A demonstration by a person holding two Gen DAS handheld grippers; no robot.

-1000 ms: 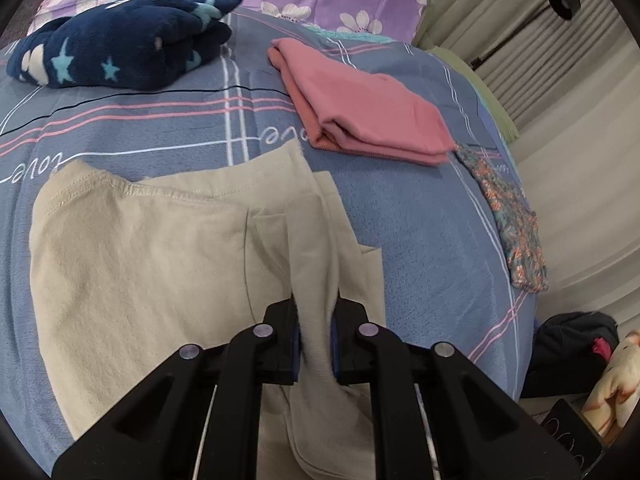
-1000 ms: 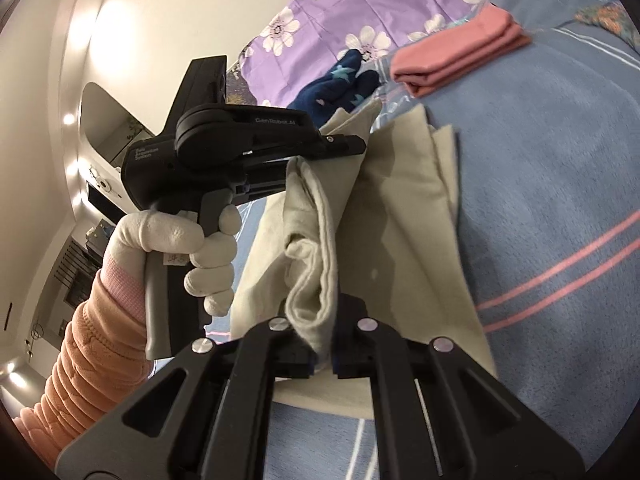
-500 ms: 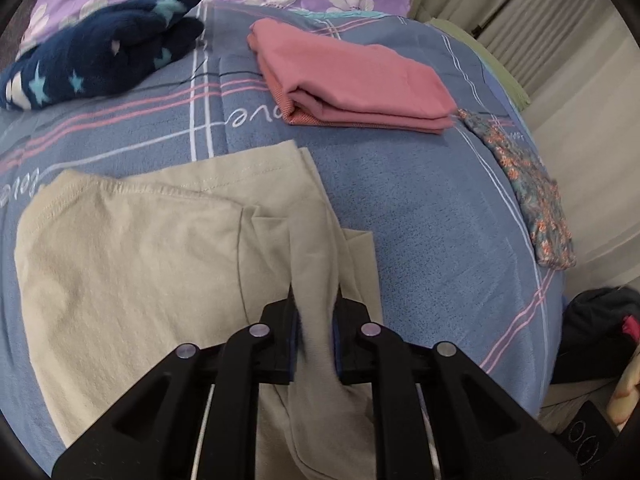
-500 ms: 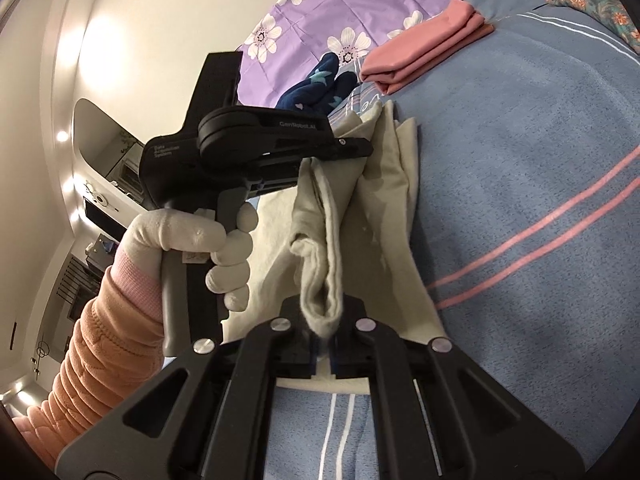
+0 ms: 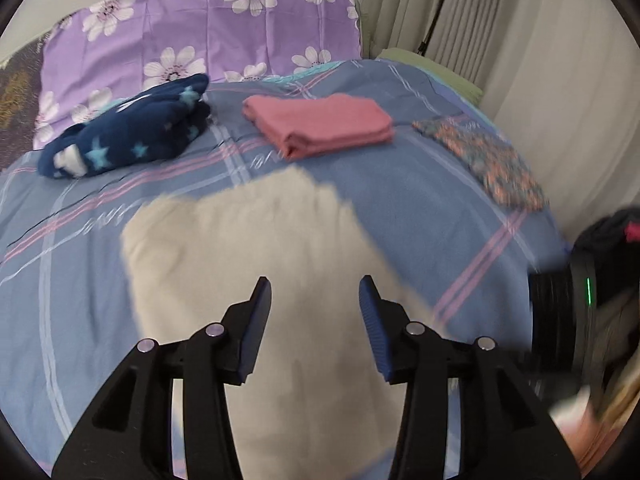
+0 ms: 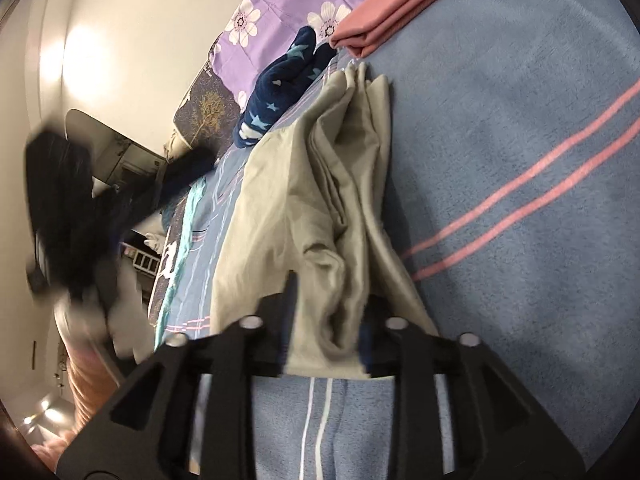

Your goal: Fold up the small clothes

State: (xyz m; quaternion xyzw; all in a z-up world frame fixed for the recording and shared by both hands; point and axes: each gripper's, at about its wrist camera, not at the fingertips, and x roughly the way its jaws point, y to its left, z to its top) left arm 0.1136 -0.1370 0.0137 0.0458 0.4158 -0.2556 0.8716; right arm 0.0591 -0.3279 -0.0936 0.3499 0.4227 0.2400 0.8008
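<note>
A beige garment lies folded on the blue striped bedspread. In the left wrist view it is blurred. My left gripper is open and empty just above it. In the right wrist view the beige garment lies bunched in long folds, and my right gripper is open with the cloth's near end lying loose between its jaws. The left gripper shows there as a dark blur at the left.
A folded pink garment, a navy star-print fleece and a floral patterned cloth lie farther up the bed. A purple flowered pillow is at the head. Curtains and dark items stand off the bed's right edge.
Both grippers have opened and let go of the beige garment, which now lies on the bed. The left gripper has pulled back and away, moving fast.
</note>
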